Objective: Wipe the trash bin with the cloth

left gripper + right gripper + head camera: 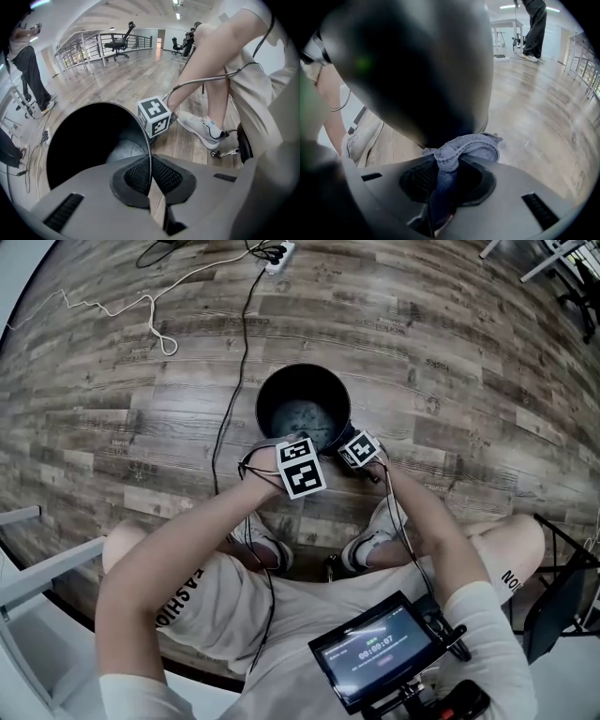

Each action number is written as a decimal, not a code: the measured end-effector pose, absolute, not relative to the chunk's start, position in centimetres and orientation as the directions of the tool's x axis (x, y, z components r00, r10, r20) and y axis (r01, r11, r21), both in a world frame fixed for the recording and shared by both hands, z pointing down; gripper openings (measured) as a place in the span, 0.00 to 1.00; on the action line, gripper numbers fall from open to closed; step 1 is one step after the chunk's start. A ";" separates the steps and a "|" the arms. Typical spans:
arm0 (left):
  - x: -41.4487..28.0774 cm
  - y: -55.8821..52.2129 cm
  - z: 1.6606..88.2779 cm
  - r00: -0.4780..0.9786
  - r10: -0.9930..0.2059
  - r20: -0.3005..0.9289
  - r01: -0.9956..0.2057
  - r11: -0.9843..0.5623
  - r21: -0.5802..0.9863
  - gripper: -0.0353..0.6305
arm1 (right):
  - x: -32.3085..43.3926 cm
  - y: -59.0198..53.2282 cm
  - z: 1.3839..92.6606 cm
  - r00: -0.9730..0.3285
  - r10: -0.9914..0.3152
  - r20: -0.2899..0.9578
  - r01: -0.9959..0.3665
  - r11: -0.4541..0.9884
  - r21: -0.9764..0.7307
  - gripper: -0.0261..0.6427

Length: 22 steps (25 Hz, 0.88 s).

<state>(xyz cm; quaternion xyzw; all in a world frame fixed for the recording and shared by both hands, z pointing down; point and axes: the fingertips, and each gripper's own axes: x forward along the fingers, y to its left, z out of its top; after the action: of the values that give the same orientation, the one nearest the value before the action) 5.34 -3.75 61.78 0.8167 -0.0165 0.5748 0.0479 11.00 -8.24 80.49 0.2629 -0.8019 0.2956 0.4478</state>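
Head view sets the black trash bin [272, 399] on the wood floor [469, 343], its rim pinched by the closed left gripper [150, 176], while the right gripper [447, 176] clamps the grey cloth [471, 146] against its outer wall, so wiping seems under way, with no telling how much is left.
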 end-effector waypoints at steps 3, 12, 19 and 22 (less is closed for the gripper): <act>5.6 -3.9 61.7 0.341 0.019 0.940 -0.095 -0.994 0.055 0.08 | 11.1 -7.7 82.6 -0.428 -0.159 0.890 -0.691 0.692 -0.208 0.16; 4.9 -1.9 60.5 0.398 0.062 0.915 -0.022 -0.997 0.077 0.32 | 13.2 -5.9 76.2 -0.389 -0.136 0.911 -0.743 0.632 -0.223 0.16; 3.0 -1.9 58.0 0.435 0.087 0.896 0.090 -0.995 0.053 0.32 | 14.0 -4.1 67.2 -0.430 -0.173 0.886 -0.722 0.655 -0.223 0.16; 1.2 -1.5 59.3 0.399 0.078 0.914 0.214 -0.977 -0.010 0.32 | 13.1 -3.0 64.5 -0.452 -0.171 0.875 -0.714 0.657 -0.240 0.16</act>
<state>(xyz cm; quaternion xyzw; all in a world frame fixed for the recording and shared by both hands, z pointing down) 1.17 -1.47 59.30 0.8339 0.0876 0.5413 -0.0629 13.11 -2.98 64.48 0.2786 -0.7951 0.3063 0.4432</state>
